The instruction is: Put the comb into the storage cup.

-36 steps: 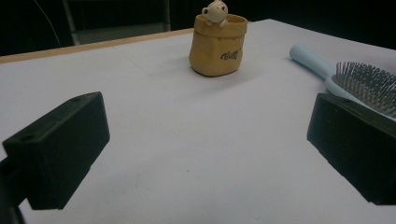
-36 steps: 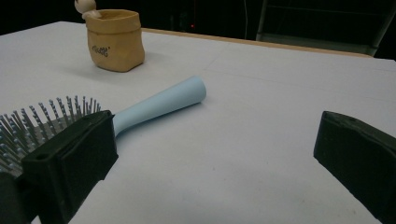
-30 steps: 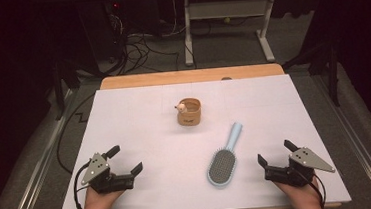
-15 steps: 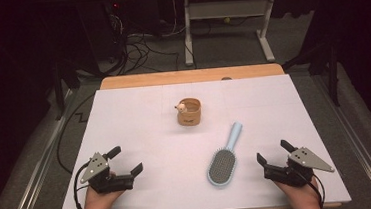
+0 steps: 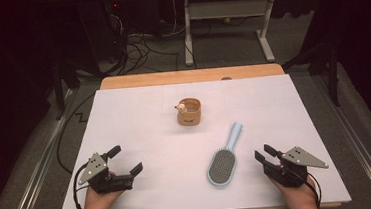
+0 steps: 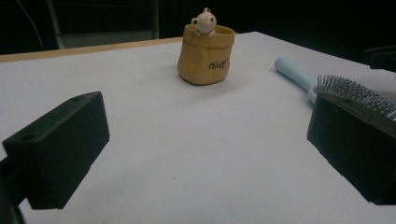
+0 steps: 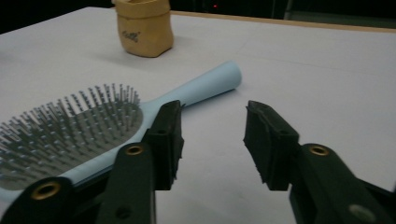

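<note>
A light-blue hairbrush (image 5: 223,164) lies bristles up on the white table (image 5: 139,118), with its handle pointing away from me. Beyond it stands a small tan pouch (image 5: 189,111) with a little bear figure on its rim. My left gripper (image 5: 126,160) rests near the front left, jaws wide apart and nothing between them. In the left gripper view the pouch (image 6: 205,56) and the brush (image 6: 355,93) lie ahead. My right gripper (image 5: 263,153) sits just right of the brush head. Its jaws have just been closing but are still apart, with nothing between them (image 7: 212,135). The brush (image 7: 70,130) lies beside its left jaw.
A wooden strip (image 5: 191,76) runs along the table's far edge. Behind it are a dark floor, cables (image 5: 139,48) and a white desk frame (image 5: 227,26). Bare white surface lies around the pouch and between the grippers.
The right gripper's jaws have drawn closer together. Both hands, the brush and the pouch have stayed where they were.
</note>
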A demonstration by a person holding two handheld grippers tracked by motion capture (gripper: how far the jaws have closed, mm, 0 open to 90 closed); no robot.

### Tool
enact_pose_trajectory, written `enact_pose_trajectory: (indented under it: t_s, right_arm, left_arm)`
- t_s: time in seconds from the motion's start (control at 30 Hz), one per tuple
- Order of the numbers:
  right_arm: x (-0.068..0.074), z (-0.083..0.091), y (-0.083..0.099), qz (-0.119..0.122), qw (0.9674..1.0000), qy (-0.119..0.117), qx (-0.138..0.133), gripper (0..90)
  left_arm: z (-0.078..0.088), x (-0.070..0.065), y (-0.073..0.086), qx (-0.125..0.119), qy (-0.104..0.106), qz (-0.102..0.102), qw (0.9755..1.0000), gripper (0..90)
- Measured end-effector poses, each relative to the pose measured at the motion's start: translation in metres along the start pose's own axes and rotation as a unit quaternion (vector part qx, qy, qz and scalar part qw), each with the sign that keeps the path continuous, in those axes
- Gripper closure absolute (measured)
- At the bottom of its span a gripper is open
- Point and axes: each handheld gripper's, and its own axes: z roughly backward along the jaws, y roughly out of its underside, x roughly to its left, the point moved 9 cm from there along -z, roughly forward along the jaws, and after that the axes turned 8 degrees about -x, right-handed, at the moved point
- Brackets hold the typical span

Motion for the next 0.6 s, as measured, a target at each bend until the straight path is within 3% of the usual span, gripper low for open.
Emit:
enact_pose_trajectory:
  t_s: [0.23, 0.43, 0.6]
  right_arm:
    - [0.021, -0.006, -0.003, 0.011, 0.9996, -0.027, 0.003, 89.9]
    - [0.040, -0.011, -0.008, 0.014, 0.9986, -0.052, 0.000, 90.0]
    - [0.067, -0.016, -0.011, 0.021, 0.9956, -0.091, 0.002, 90.0]
  left_arm:
    - [0.000, 0.002, 0.001, 0.005, -0.002, 0.006, 1.0000, 0.0]
    - [-0.001, 0.002, 0.002, 0.006, -0.003, 0.006, 1.0000, 0.0]
    - [-0.001, 0.003, 0.002, 0.008, -0.002, 0.008, 0.9999, 0.0]
